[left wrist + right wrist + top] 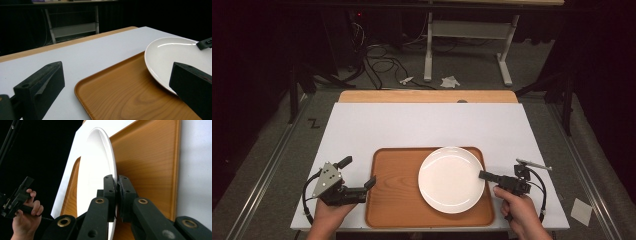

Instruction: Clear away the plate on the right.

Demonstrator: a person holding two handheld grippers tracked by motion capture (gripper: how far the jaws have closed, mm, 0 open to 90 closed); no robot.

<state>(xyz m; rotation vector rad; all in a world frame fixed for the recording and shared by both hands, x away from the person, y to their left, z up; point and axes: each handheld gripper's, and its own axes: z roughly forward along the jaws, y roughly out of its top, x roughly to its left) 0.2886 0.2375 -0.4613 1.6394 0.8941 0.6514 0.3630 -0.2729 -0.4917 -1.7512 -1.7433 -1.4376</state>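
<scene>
Two jaws of my right gripper [117, 185] pinch the white plate [451, 179] at its three-o'clock rim; it sits on the wooden tray [394, 192]. My left gripper [358, 172] hangs open at nine o'clock.

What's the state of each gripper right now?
Left gripper: jaws open, holding nothing, at the left edge of the tray.
Right gripper: jaws shut on the rim of the white plate.

White plate [451, 180]; brown wood-grain tray [394, 190]; white table [422, 125]; black jaws.
</scene>
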